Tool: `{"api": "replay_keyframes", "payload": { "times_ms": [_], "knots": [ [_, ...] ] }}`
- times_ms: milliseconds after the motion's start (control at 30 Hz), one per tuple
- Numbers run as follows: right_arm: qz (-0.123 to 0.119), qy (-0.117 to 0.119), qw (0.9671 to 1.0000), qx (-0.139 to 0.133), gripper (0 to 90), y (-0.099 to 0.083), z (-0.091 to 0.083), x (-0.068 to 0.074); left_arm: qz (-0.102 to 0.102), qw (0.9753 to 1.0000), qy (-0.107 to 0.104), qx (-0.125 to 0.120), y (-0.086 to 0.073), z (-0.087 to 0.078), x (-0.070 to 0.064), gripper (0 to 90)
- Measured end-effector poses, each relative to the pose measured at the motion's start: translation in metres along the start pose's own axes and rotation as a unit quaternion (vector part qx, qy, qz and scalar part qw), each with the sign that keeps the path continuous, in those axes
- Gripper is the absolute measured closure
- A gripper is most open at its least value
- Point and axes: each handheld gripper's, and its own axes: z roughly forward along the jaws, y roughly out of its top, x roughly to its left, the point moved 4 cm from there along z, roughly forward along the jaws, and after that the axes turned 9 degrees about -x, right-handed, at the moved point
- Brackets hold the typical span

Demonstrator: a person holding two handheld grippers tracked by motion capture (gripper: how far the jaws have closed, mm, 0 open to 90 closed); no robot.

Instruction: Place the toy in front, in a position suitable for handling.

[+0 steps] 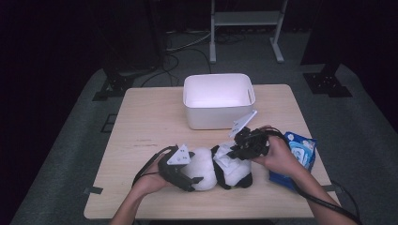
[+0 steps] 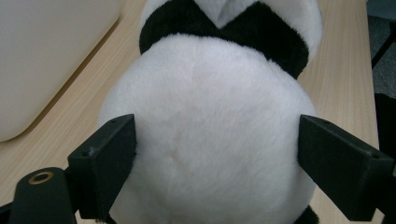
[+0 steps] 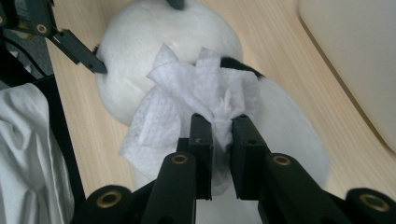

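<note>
No writing can be read anywhere; the blue wipe pack [image 1: 294, 158] at the table's [image 1: 141, 122] right edge carries print too small to make out. A plush panda [image 1: 220, 169] lies on its side at the front middle of the wooden table, just before a white bin [image 1: 219, 100]. The high view gives this layout — bin behind, pack to the right, a hand behind each gripper. The left gripper view shows what the high view cannot: the left gripper [image 2: 217, 154] has its jaws spread apart, one on each side of the panda's round white body, touching the fur. The right gripper view shows the right gripper [image 3: 223, 133] clamped on a crumpled white wipe [image 3: 187, 102], pressed against the panda where a black band crosses its white fur.
</note>
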Motion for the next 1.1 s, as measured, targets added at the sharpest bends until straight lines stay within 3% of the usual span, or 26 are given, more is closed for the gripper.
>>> {"api": "replay_keyframes", "payload": {
  "times_ms": [233,400,533,700,800,900,1000,1100],
  "knots": [
    [0.030,-0.008,0.9995,-0.002,79.1,-0.018,-0.013,-0.015,0.001,1.0000,-0.002,-0.001,0.000,0.000,0.001,12.5],
    [0.035,-0.002,0.9994,0.007,79.4,-0.027,-0.008,-0.012,0.003,1.0000,-0.008,0.000,0.002,-0.001,0.001,12.3],
    [0.032,0.003,0.9994,0.010,79.5,-0.032,-0.007,-0.007,-0.014,0.9997,-0.016,-0.009,0.004,-0.005,0.002,10.6],
    [0.038,0.011,0.9992,0.008,79.6,-0.038,-0.007,-0.004,-0.041,0.9991,-0.007,-0.010,0.001,-0.008,0.009,7.0],
    [0.035,0.014,0.9993,0.005,79.6,-0.043,-0.009,0.002,-0.064,0.9979,-0.012,-0.008,-0.004,-0.006,0.011,5.4],
    [0.029,0.014,0.9995,0.006,79.4,-0.041,-0.010,0.004,-0.058,0.9982,-0.014,-0.005,-0.006,-0.003,0.010,8.3],
    [0.002,-0.009,0.9999,0.015,78.8,-0.028,-0.011,0.008,-0.052,0.9986,-0.012,0.000,-0.005,-0.003,0.009,11.4],
    [-0.010,-0.012,0.9997,0.021,78.7,-0.021,-0.009,0.010,-0.051,0.9986,-0.012,0.002,-0.006,-0.003,0.009,11.6]
  ]
}}
